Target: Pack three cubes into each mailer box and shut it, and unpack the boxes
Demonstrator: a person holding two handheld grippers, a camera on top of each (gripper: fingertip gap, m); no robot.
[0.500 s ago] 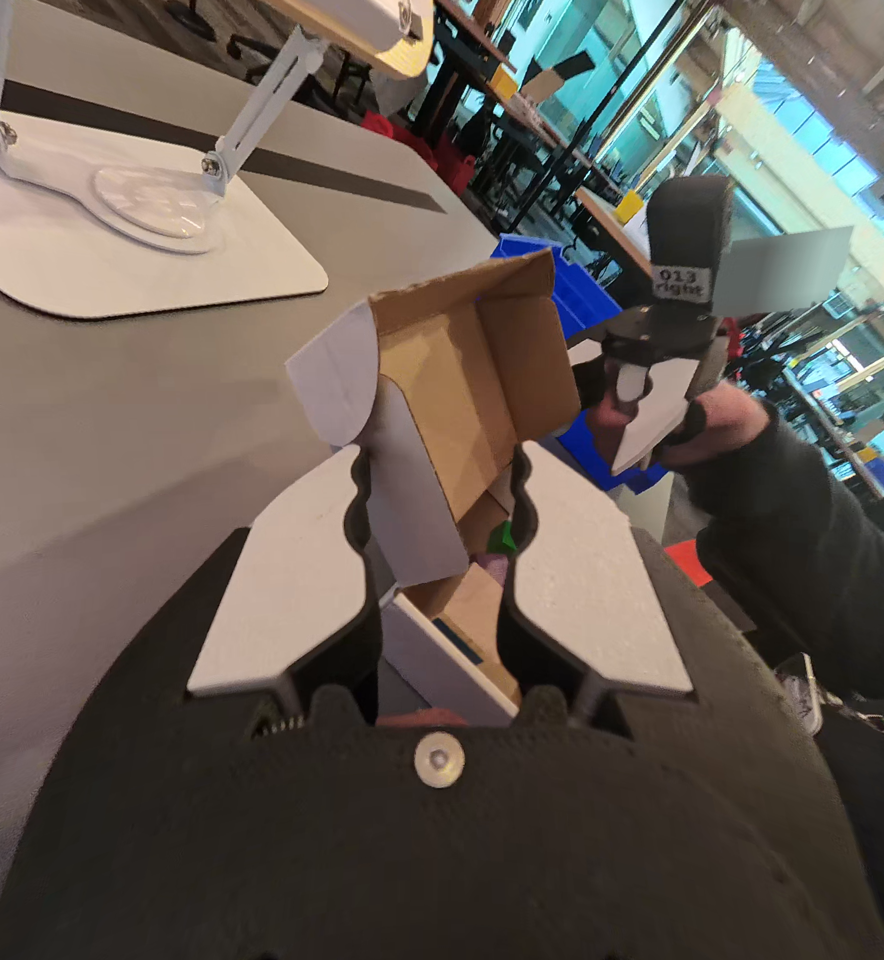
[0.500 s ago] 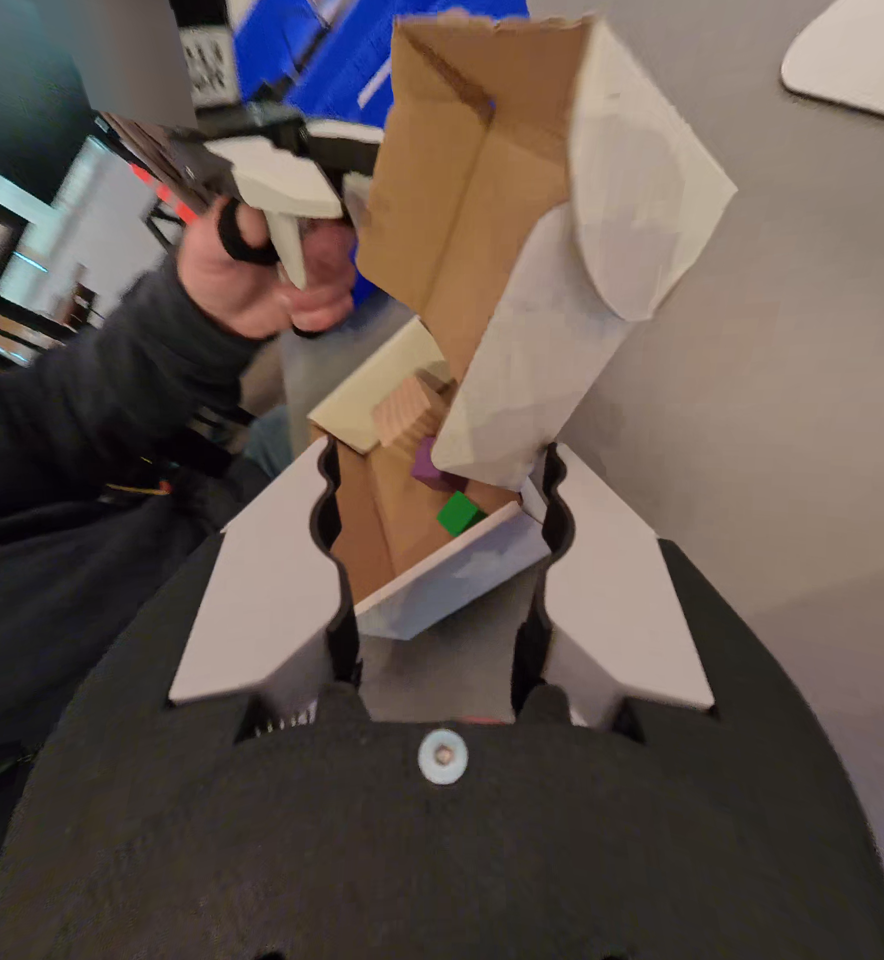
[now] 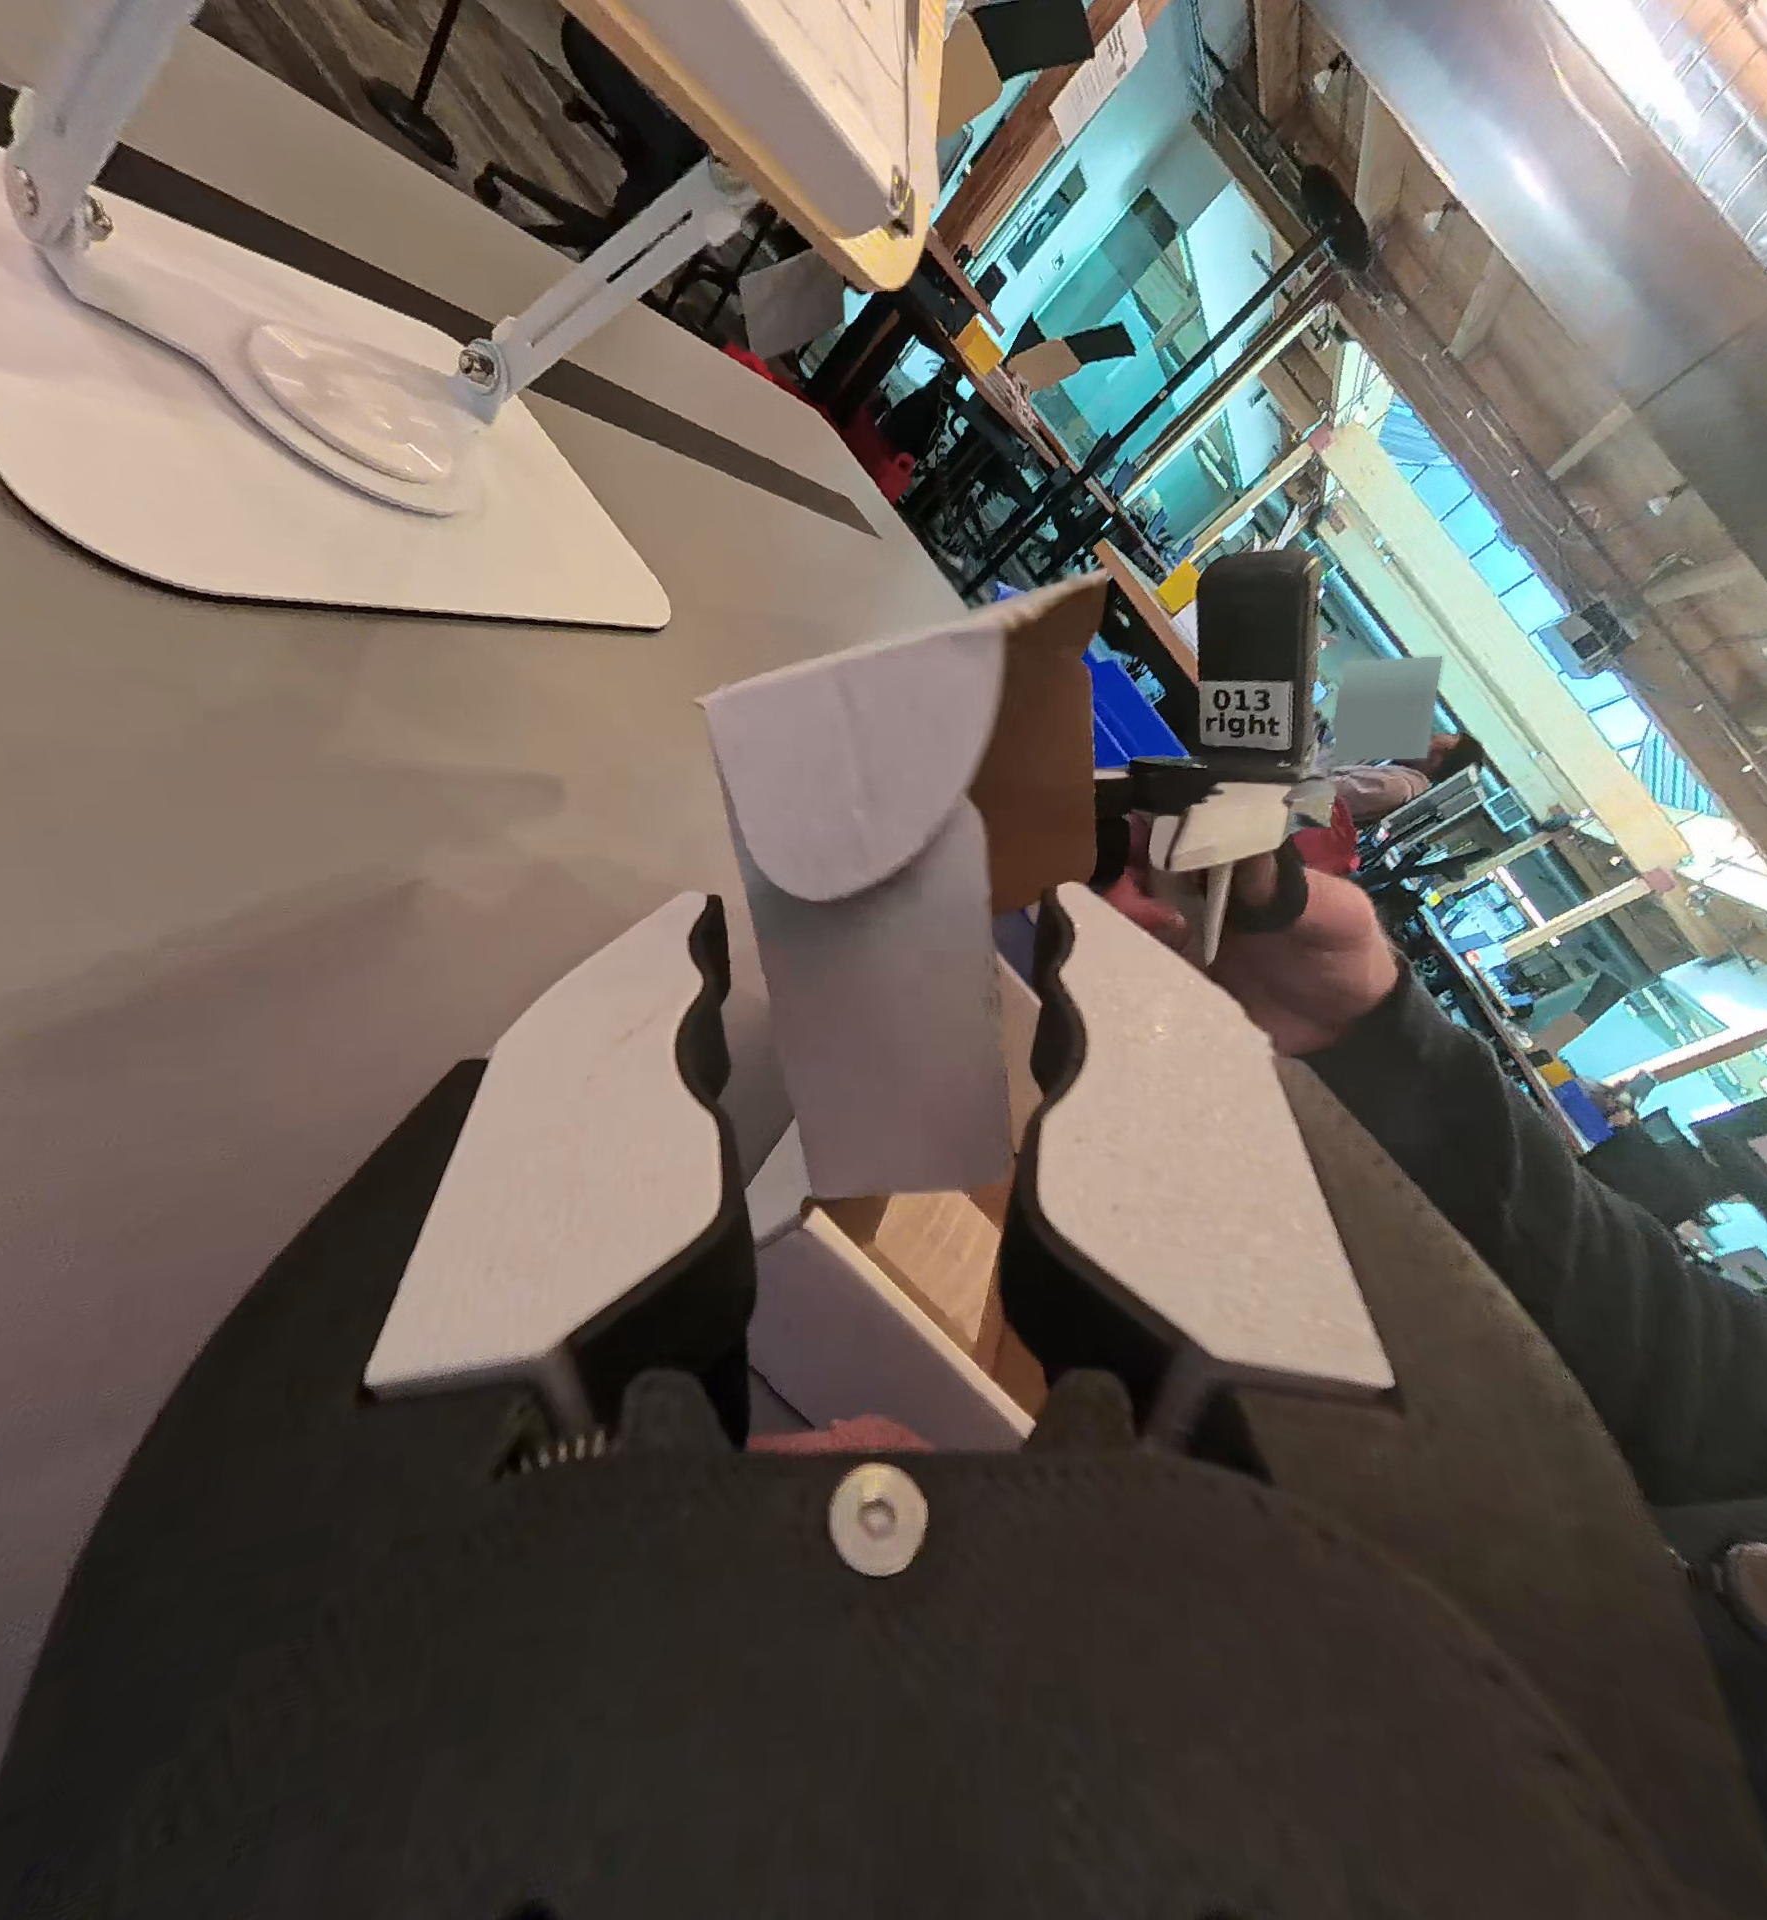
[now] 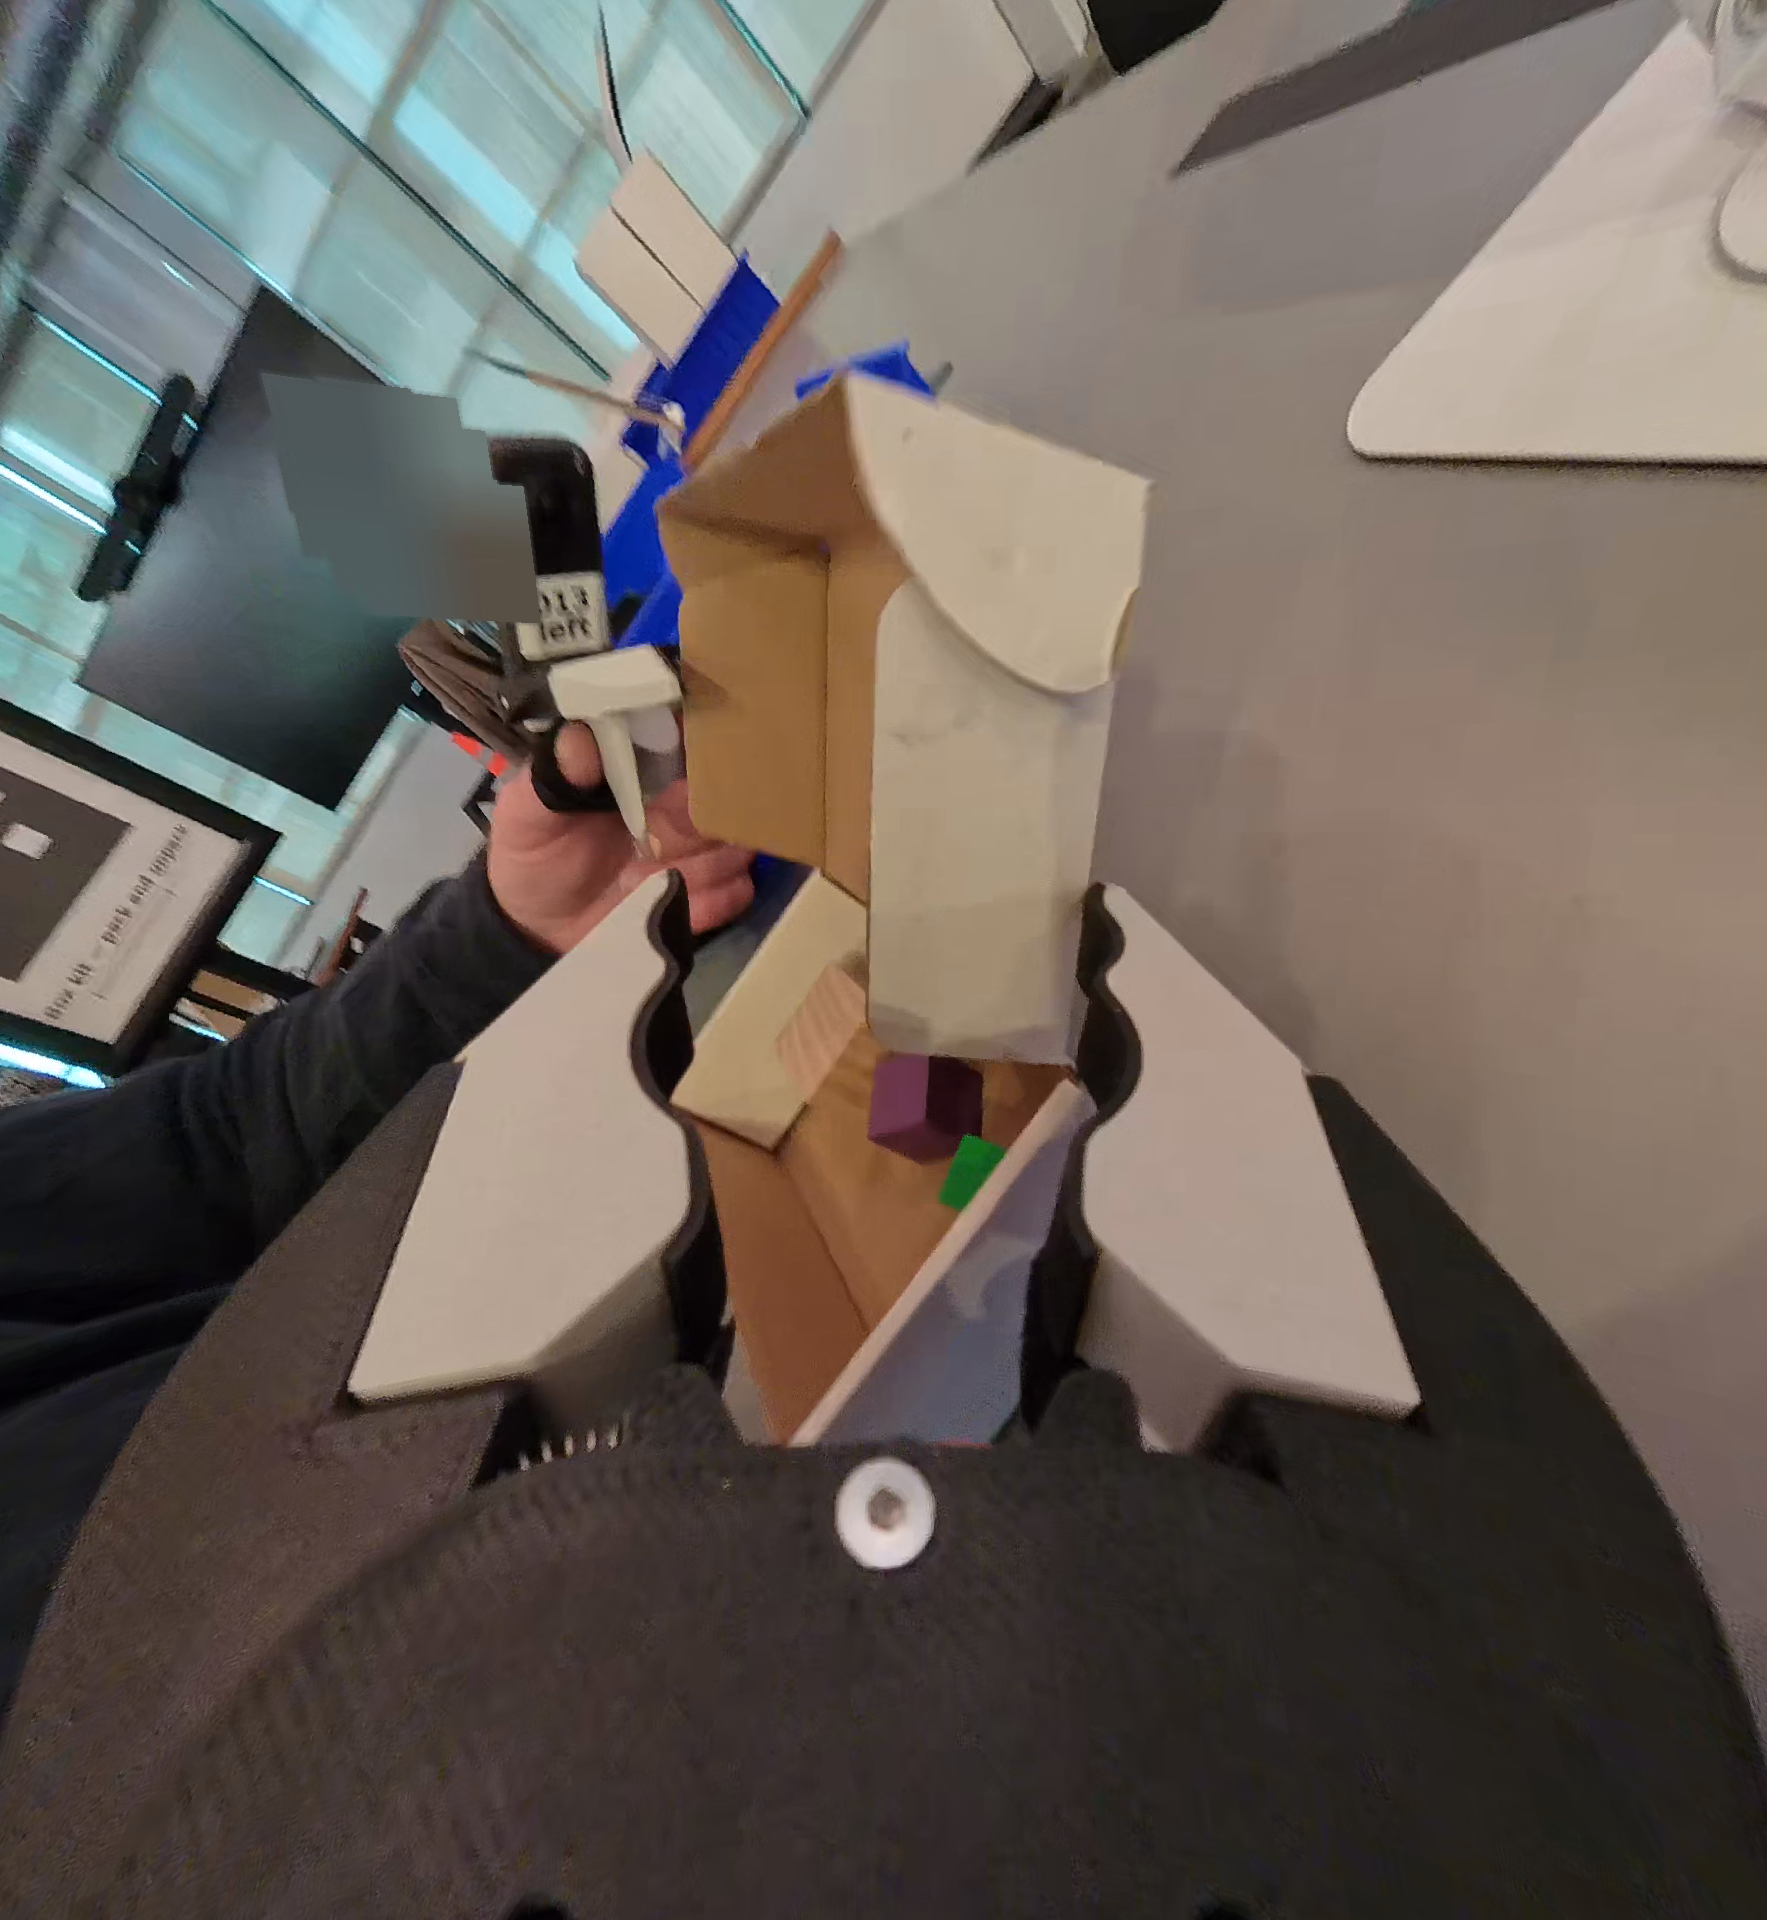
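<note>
The box (image 4: 972,831), white outside and brown inside, is held up off the grey bench (image 4: 1481,831) between both grippers, lid raised and open. Only the right wrist view looks into it: a purple cube (image 4: 905,1117), a green cube (image 4: 970,1171) and a bare wood cube (image 4: 825,1023) lie in the tray, the purple and green ones touching near the front wall, the wood one against a side wall. The left wrist view sees the same box (image 3: 879,997) from the other side, where the hanging lid flap covers the inside and no cube shows.

The right gripper (image 4: 884,997) has its jaws narrowed onto the tray's walls, one at each side. The left gripper (image 3: 879,997) likewise has its jaws closed in on the box. Each view also shows the other gripper farther off, behind the lid, in a hand with a dark sleeve.

A white stand base (image 3: 266,499) lies on the bench beyond the box. Blue bins (image 4: 692,436) show past the bench's edge.
</note>
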